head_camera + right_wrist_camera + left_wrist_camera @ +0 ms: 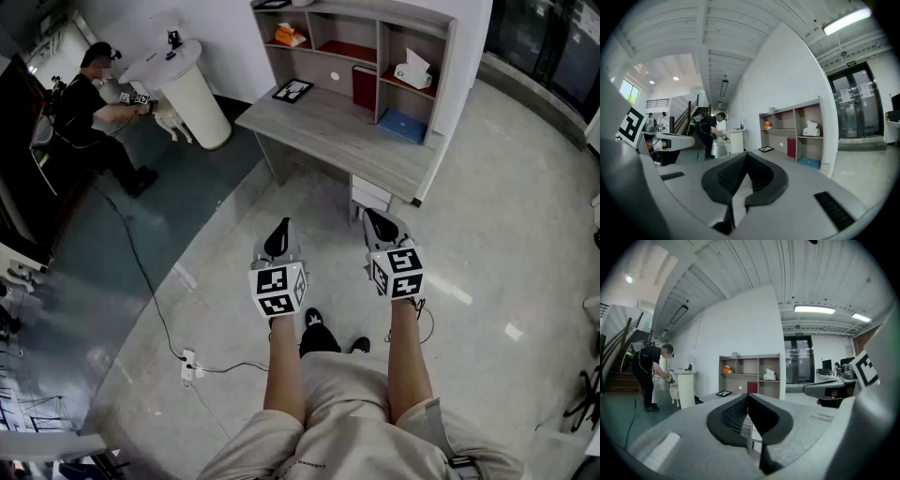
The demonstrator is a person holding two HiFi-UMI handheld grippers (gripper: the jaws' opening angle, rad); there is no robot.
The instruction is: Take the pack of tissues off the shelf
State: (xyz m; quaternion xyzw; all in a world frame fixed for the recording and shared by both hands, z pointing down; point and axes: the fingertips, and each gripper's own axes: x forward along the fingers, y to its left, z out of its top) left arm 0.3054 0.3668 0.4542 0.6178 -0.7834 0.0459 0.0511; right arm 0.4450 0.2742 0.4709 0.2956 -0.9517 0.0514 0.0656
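A white tissue box (413, 68) with a tissue poking out stands in the right compartment of the wooden shelf unit (441, 56) on a desk. It also shows in both gripper views as the tissue box (769, 376) (812, 131). An orange pack (289, 36) lies in the upper left compartment. My left gripper (278, 242) and right gripper (380, 227) are held side by side over the floor, well short of the desk, and point toward the shelf. Both are shut with nothing between the jaws, as the left gripper (748, 401) and right gripper (746, 161) views show.
A red book (364, 86), a blue book (403, 125) and a black framed picture (293, 90) sit on the desk (328, 131). At the far left a person (89, 103) works at a white round pedestal (192, 89). A cable and power strip (188, 366) lie on the floor.
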